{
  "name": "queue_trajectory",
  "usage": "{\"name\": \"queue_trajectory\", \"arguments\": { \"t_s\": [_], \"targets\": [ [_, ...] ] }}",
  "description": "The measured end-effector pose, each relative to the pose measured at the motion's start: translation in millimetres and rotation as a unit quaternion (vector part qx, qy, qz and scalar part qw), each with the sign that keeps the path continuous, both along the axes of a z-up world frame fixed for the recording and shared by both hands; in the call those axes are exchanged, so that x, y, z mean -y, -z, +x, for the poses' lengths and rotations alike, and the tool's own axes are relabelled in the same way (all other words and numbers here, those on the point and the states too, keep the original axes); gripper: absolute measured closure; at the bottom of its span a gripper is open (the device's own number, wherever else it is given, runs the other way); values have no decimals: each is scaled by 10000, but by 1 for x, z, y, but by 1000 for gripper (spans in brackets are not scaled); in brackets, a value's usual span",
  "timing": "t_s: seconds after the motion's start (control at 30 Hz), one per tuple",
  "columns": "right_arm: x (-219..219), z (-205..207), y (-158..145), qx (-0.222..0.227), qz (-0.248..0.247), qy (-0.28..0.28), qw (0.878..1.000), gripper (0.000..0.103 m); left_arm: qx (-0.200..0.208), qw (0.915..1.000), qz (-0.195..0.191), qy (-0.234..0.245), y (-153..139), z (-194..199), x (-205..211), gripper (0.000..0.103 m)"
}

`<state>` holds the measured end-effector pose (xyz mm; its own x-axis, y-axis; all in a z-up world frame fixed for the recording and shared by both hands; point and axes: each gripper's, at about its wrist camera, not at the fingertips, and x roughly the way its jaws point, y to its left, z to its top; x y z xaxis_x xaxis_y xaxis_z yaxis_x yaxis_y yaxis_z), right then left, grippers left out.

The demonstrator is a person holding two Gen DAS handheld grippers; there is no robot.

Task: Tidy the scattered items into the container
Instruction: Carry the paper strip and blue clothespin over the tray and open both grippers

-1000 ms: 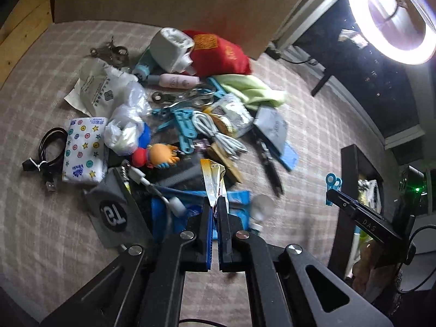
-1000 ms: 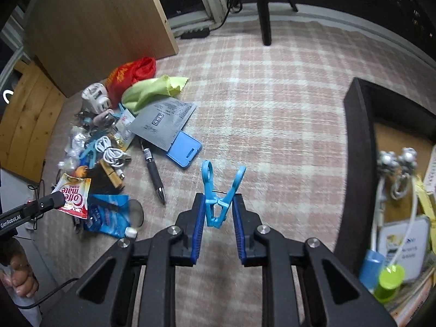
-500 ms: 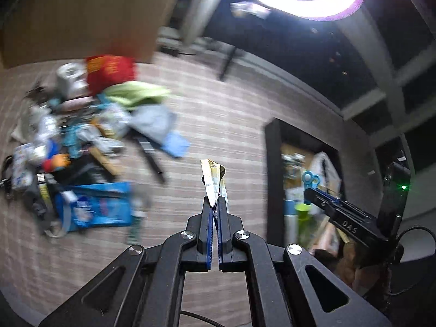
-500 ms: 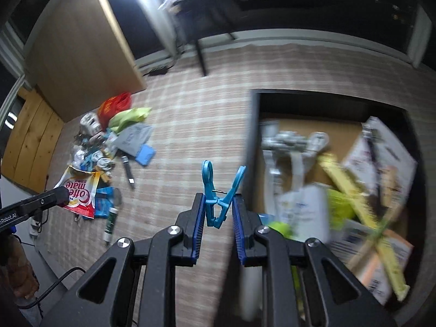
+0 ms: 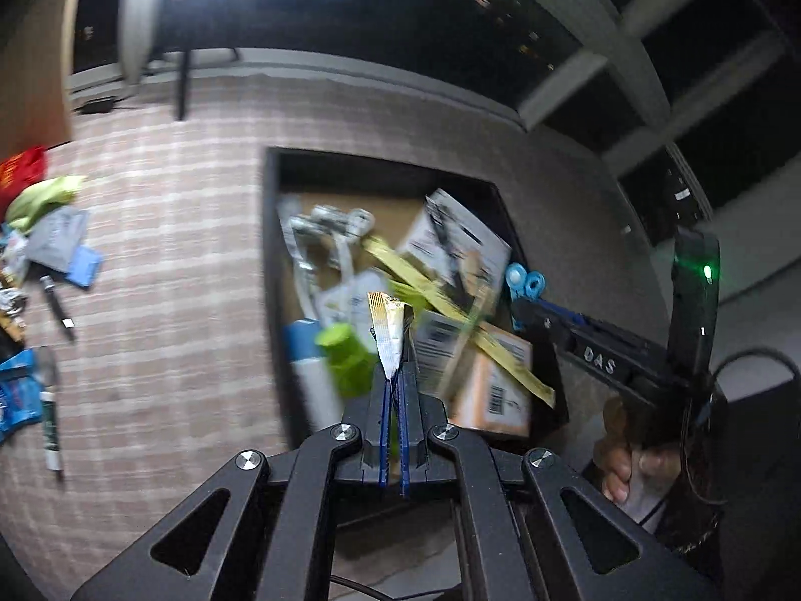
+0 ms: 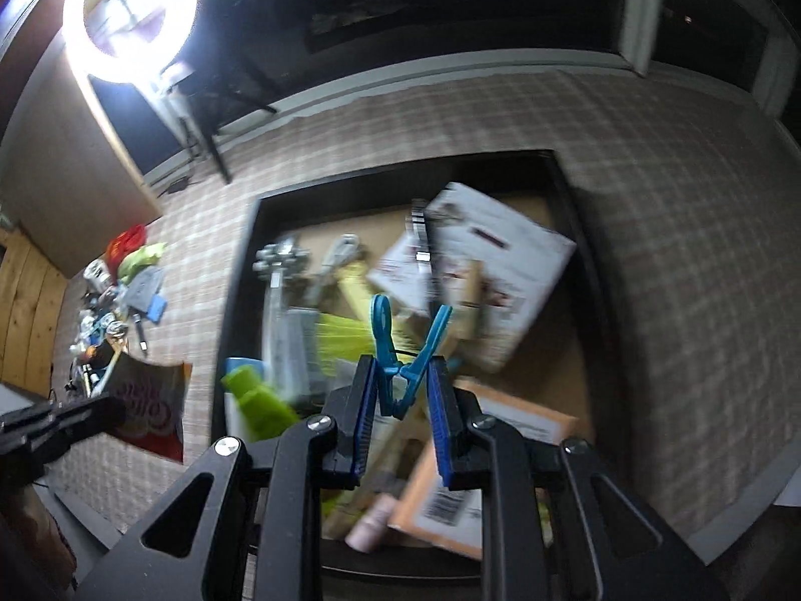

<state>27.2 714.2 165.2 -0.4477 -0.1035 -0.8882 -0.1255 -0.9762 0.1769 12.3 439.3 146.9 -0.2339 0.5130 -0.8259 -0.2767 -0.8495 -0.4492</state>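
Above black container (image 5: 273,270), left tongs (image 5: 395,385) gripping sachet (image 5: 388,335), right tongs (image 6: 403,390) gripping blue clothespin (image 6: 405,350)

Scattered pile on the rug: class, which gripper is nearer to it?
Left. The left gripper, holding a sachet, is at the container wall facing the pile; the right gripper, holding a blue clip, is toward its far side.

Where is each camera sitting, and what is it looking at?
Left wrist: on the left tongs, looking down into the black box; they pinch a sachet; the right tongs and a hand show.
Right wrist: on the right tongs, above that box, pinching a blue clothespin; the left tongs show at left.
Both share the box and the green-capped bottle.
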Motion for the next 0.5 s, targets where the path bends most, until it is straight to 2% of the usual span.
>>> {"name": "queue_trajectory", "arguments": {
  "t_s": [0.27, 0.3, 0.33, 0.4, 0.5],
  "targets": [
    [-40, 8, 6, 47, 36, 238, 9997, 82, -45, 9992, -172, 367, 2, 13, -54, 101],
    [-42, 8, 6, 48, 27, 229, 9997, 81, -49, 9989, -209, 411, 3, 13, -59, 98],
    [-44, 8, 7, 59, 6, 207, 9998, 77, -13, 9987, -268, 424, 5, 13, -63, 81],
    [-47, 7, 7, 70, -11, 282, 9996, 46, -24, 9989, -274, 389, 6, 12, -65, 57],
    [-48, 8, 3, -103, 17, 271, 9996, 43, -196, 9985, -414, 309, 5, 14, -63, 57]
  ]
}}
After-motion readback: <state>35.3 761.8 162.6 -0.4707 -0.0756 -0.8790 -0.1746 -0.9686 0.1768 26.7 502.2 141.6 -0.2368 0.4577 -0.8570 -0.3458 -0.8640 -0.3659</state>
